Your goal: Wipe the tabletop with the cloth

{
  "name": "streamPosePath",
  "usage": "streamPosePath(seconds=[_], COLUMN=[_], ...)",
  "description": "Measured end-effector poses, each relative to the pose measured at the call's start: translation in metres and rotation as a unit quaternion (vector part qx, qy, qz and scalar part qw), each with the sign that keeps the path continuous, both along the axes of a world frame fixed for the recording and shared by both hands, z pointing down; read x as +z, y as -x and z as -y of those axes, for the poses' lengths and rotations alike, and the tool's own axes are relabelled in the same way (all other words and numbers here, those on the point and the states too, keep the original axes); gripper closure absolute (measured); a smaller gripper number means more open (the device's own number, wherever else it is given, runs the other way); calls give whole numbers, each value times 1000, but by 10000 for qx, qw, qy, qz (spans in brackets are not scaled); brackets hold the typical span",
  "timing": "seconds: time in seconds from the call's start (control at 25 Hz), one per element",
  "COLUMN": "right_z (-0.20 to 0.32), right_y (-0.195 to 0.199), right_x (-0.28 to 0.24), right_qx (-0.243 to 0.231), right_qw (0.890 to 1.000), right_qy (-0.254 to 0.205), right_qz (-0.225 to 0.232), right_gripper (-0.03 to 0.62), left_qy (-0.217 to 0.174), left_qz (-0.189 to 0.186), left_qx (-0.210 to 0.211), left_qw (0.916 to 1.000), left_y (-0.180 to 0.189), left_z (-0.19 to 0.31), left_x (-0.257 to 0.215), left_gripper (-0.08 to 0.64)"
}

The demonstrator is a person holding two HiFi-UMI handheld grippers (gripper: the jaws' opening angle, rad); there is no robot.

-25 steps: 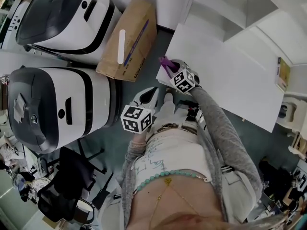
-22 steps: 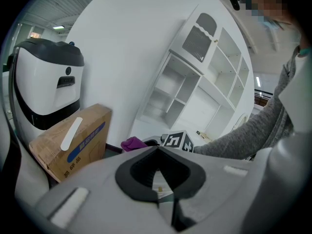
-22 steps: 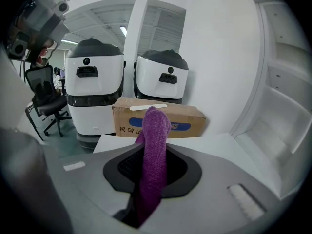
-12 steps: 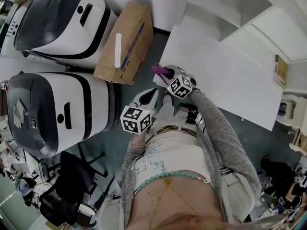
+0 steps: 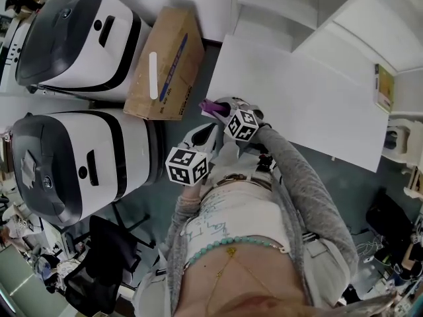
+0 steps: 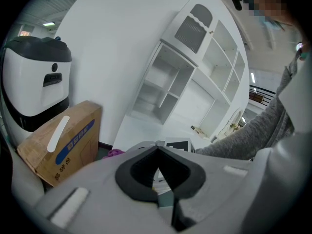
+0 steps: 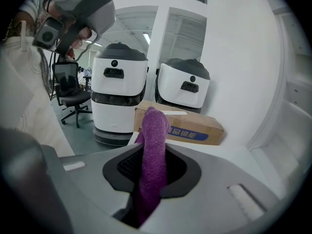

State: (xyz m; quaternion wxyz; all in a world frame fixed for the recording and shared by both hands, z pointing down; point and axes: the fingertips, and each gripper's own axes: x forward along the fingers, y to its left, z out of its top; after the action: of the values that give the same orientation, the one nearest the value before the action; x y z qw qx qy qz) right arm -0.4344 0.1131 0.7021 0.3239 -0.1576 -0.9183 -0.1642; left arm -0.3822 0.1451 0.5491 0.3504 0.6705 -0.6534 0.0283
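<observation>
Cloth (image 7: 153,160), purple and fuzzy, is held tight between the jaws of the right gripper (image 5: 222,107). One end of it is seen sticking up past the jaws. From the head view, the cloth is found right at the near left corner of the white table (image 5: 310,111). Whether it is touching the tabletop cannot be told.

The left gripper (image 5: 206,136) is kept closer to the person's body, just beside the right one, over the grey floor (image 5: 168,197) and off the table. Its jaws are pressed together, and nothing is held between them.

A black office chair (image 5: 99,259) is seen on the floor to the person's left. Past the table corner, a brown cardboard box (image 5: 165,61) with a blue stripe is leaned against the wall. Two big white and dark grey machines (image 5: 76,98) are parked beside the box. A small flat item (image 5: 385,88) is left at the far right end of the table. White shelves (image 5: 310,8) are set behind the table, against the wall.
</observation>
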Motion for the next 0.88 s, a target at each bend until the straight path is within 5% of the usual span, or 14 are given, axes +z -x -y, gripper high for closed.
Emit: streamPosePath(seconds=[0.88], right_z=[35], right_y=[-56], right_x=[0], right_qx=[473], right_qw=[9988], right_qy=[117], right_qz=[0], right_gripper=[506], left_qy=[142], left_qz=[-4], left_qx=[850], left_qw=[9963], left_y=[-69], left_z=[49], left_x=[2], left_gripper=[560])
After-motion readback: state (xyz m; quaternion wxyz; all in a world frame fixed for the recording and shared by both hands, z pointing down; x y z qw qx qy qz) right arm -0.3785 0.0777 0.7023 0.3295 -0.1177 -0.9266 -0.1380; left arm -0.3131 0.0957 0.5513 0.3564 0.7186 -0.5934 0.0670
